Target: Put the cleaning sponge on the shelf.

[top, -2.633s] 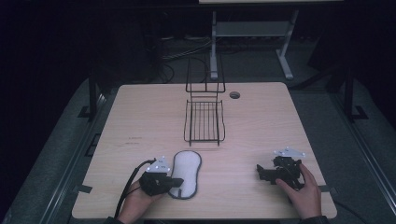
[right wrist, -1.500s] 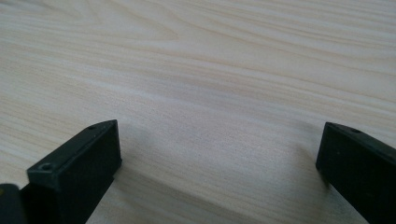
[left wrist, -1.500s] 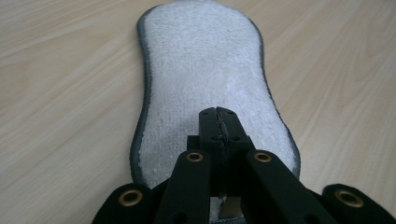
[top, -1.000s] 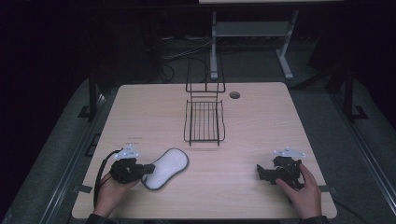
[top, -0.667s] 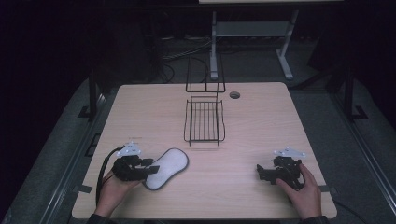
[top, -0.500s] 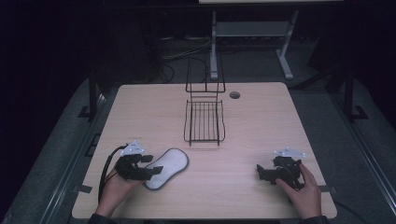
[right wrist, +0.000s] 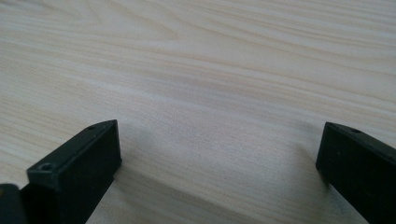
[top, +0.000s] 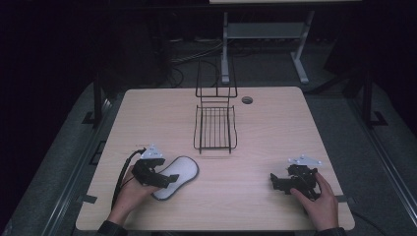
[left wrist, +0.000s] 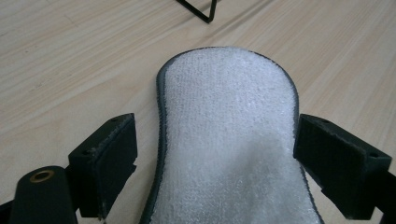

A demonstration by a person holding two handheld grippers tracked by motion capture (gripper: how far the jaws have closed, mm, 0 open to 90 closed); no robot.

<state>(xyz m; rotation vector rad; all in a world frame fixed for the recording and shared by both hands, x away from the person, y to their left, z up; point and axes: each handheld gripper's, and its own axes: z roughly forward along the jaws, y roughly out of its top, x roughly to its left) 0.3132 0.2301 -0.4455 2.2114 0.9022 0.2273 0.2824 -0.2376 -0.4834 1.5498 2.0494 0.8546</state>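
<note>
Pale wood table in a dark room; both grippers released, white pad lying loose.

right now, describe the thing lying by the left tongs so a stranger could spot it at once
On the wooden table, look at the near left part, in front of the black wire rack. There lies a flat insole-shaped pad, between the open left tongs. Its fuzzy white top and dark edging make it the one soft, pale item here.

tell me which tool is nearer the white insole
Left. The left tool sits over the white insole, jaws open either side; the right tool rests far across the table.
</note>
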